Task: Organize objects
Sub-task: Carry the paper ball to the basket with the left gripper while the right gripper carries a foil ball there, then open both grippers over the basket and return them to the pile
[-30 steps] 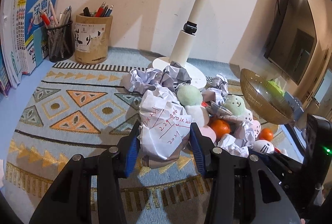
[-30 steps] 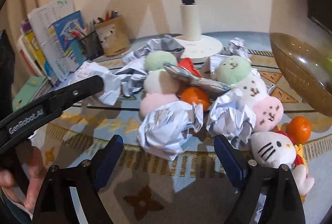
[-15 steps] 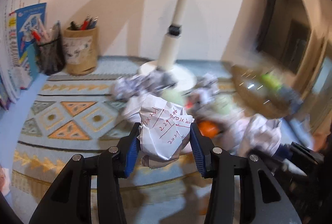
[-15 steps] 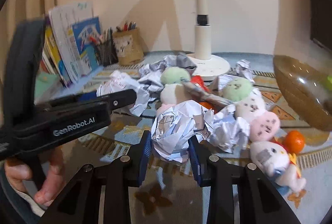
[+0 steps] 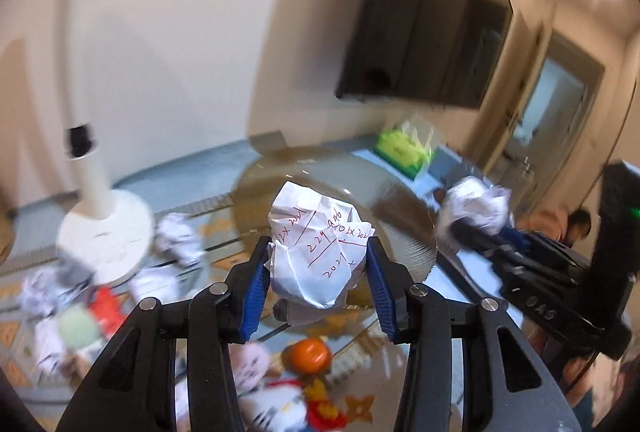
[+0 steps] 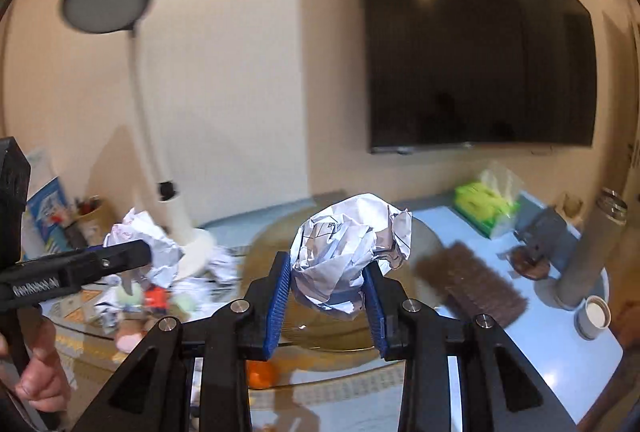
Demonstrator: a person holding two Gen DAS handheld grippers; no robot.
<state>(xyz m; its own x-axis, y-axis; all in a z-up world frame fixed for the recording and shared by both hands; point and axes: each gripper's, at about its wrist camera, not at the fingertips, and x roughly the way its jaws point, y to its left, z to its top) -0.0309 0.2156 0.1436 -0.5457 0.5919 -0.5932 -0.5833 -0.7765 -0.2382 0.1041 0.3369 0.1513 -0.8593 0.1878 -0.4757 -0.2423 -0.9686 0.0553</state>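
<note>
My left gripper (image 5: 316,268) is shut on a crumpled paper ball with red writing (image 5: 318,252) and holds it in the air over the brown glass bowl (image 5: 404,232). My right gripper (image 6: 326,284) is shut on a second crumpled paper ball (image 6: 348,244), also lifted over the bowl (image 6: 424,244). In the left wrist view the right gripper and its ball (image 5: 472,208) show at the right. In the right wrist view the left gripper's ball (image 6: 142,246) shows at the left.
On the patterned mat lie more paper balls (image 5: 178,240), plush toys (image 5: 76,328) and oranges (image 5: 310,354). A white lamp base (image 5: 106,236) stands behind. A green tissue pack (image 6: 486,202), a brown brush (image 6: 472,282), a grey cylinder (image 6: 592,252) and a paper cup (image 6: 596,316) sit at the right.
The right gripper closed on a paper ball and lifted it. Both grippers swung right and up with their balls, from the pile toward the glass bowl.
</note>
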